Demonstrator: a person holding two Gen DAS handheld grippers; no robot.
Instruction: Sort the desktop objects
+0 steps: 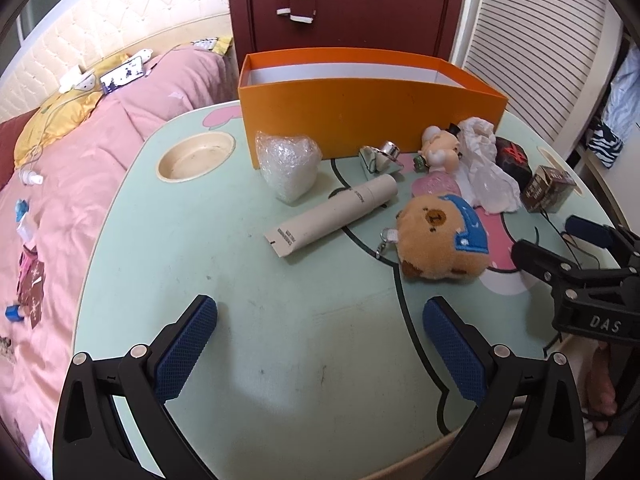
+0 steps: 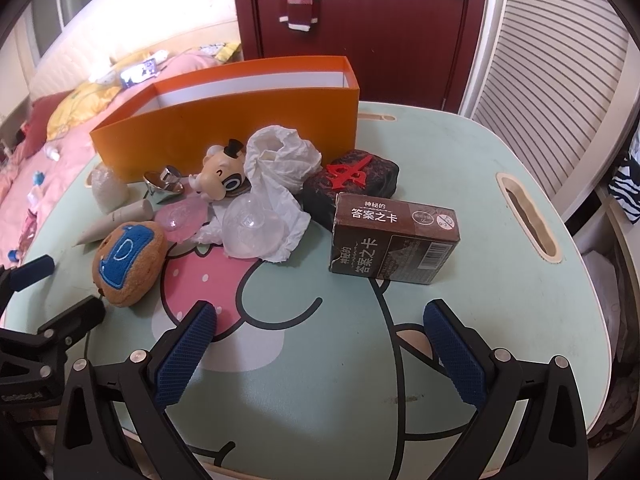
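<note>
An orange box (image 1: 360, 120) stands open at the back of the green table (image 1: 240, 280); it also shows in the right wrist view (image 2: 224, 124). In front of it lie a bubble-wrap bundle (image 1: 290, 166), a cream tube (image 1: 332, 216), a brown bear plush (image 1: 440, 240), a metal knob (image 1: 380, 156), a small figurine (image 2: 222, 176), crumpled white paper (image 2: 280, 168), a dark block with a red mark (image 2: 352, 180) and a brown card box (image 2: 394, 238). My left gripper (image 1: 320, 344) is open and empty over bare table. My right gripper (image 2: 320, 348) is open and empty, short of the card box.
A round cup recess (image 1: 196, 156) sits in the table's left corner and a slot (image 2: 528, 220) at its right edge. A pink bed (image 1: 60, 200) with scattered small items lies to the left. A dark red wardrobe (image 1: 360, 4) stands behind the box.
</note>
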